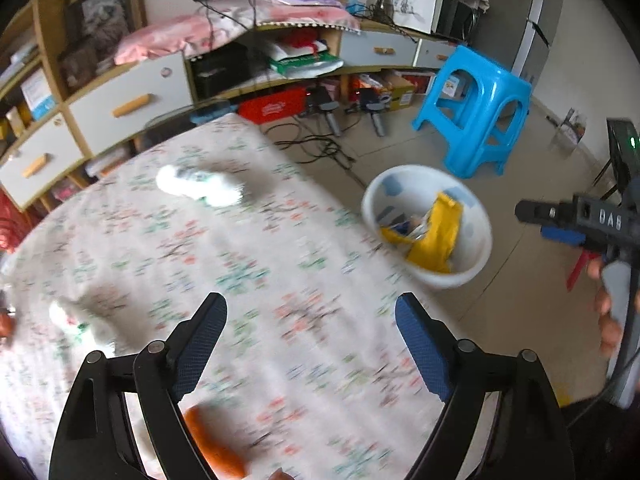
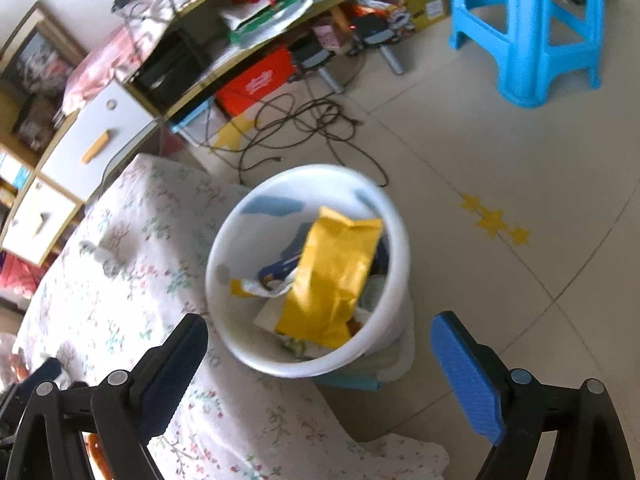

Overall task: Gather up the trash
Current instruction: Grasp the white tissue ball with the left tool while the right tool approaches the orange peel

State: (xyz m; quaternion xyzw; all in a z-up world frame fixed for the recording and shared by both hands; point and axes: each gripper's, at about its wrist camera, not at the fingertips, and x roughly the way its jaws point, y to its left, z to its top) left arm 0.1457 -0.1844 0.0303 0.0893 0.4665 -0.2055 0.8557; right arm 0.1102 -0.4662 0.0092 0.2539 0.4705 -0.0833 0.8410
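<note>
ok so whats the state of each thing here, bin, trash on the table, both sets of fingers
left gripper: fingers open, nothing between them
right gripper: fingers open, empty, over the bin
white bin: upright on the floor beside the table, partly filled
yellow bag: inside the bin, leaning on other trash
white wrapper: lying on the tablecloth, not collected
orange item: on the table near the left fingers, blurred
blue stool: upright on the floor

This is a lived-in room of a home. A bench [image 1: 280,280] under a flowered cloth stands on a tiled floor [image 2: 500,152], beside a long low cabinet [image 1: 132,96] with white drawers and open shelves crammed with boxes and bags. A framed picture [image 1: 104,20], a pink cover [image 1: 208,32] over the cabinet top, a blue plastic stool [image 1: 476,108], loose cables [image 2: 304,120] and a white waste bin [image 2: 240,320] complete the domestic clutter.
</note>
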